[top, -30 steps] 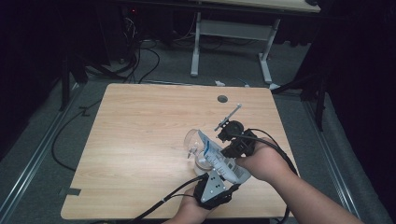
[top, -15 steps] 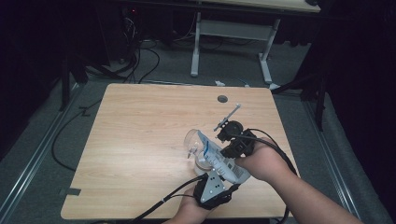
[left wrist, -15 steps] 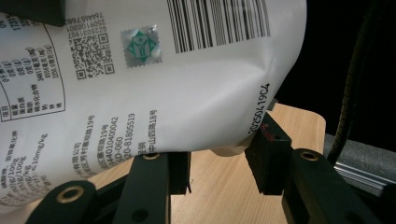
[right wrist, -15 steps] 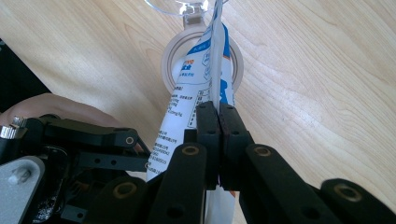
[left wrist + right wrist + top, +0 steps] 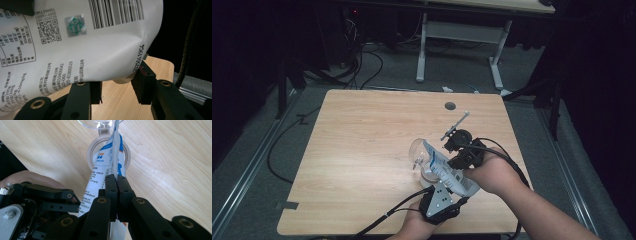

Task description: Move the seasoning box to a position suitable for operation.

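Observation:
A white and blue printed pouch (image 5: 444,170) hangs tilted over a clear stemmed glass (image 5: 418,150) near the table's front right. My right gripper (image 5: 455,162) comes from the right and is shut on the pouch's flat edge seam (image 5: 116,178). The pouch (image 5: 100,177) runs down toward the glass bowl (image 5: 96,123), across a pale round base (image 5: 91,152). My left gripper (image 5: 437,184) points in from the front edge. Its jaws (image 5: 117,86) stand apart under the pouch (image 5: 87,50). The pale base (image 5: 122,80) lies between their tips. The pouch hides any contact.
The wooden table (image 5: 362,150) has a round cable hole (image 5: 450,105) at its far side. A thin rod (image 5: 456,125) sticks up from the right gripper. A cable (image 5: 382,217) trails off the front edge. Another desk's legs (image 5: 422,50) stand behind.

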The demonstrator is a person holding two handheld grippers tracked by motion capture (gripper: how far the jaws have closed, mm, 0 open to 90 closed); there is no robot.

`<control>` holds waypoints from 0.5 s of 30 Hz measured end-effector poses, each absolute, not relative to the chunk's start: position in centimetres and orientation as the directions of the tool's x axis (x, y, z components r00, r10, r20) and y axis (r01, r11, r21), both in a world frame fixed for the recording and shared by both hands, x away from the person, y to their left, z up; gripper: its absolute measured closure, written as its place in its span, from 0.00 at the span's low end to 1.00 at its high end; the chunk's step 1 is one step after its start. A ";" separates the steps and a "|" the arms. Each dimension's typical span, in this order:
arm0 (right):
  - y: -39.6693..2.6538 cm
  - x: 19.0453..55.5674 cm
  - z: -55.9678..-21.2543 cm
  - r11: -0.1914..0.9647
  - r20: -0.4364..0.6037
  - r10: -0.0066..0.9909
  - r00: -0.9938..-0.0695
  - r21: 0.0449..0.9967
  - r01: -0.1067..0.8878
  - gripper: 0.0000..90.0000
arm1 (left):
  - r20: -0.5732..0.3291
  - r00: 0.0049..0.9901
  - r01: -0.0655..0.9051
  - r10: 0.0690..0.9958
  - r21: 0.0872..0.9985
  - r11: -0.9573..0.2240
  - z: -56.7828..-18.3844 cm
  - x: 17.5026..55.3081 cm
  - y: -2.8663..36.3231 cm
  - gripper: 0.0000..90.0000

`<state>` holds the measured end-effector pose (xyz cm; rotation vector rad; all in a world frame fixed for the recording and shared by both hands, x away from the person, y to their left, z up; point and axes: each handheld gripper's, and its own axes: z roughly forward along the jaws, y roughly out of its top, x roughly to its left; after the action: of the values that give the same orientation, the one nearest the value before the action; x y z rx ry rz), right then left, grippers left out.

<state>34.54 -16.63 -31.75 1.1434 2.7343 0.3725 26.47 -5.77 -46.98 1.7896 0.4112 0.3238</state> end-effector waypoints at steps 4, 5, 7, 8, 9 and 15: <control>-16.6 34.6 -31.7 0.677 -0.046 0.717 -0.695 0.283 0.679 0.99 | 0.003 0.898 0.107 0.439 0.969 -0.225 -47.0 26.5 -5.8 0.71; -16.5 34.6 -31.7 0.675 -0.044 0.719 -0.694 0.282 0.682 0.99 | 0.002 0.898 0.107 0.439 0.969 -0.224 -46.9 26.5 -5.7 0.71; -16.5 34.6 -31.7 0.675 -0.045 0.719 -0.693 0.281 0.682 0.99 | 0.002 0.899 0.107 0.439 0.969 -0.224 -46.9 26.5 -5.7 0.71; -16.5 34.6 -31.7 0.675 -0.046 0.719 -0.693 0.280 0.682 0.99 | 0.002 0.899 0.107 0.439 0.969 -0.224 -46.9 26.5 -5.7 0.71; -16.5 34.6 -31.7 0.676 -0.047 0.719 -0.694 0.280 0.682 0.99 | 0.002 0.898 0.107 0.439 0.969 -0.223 -47.0 26.5 -5.8 0.71; -16.5 34.6 -31.7 0.677 -0.049 0.718 -0.694 0.281 0.680 0.99 | 0.002 0.899 0.107 0.438 0.969 -0.223 -46.9 26.5 -5.8 0.71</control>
<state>34.57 -16.48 -31.73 1.1480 2.7322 0.3634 26.48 -5.76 -46.94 1.7854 0.4110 0.3218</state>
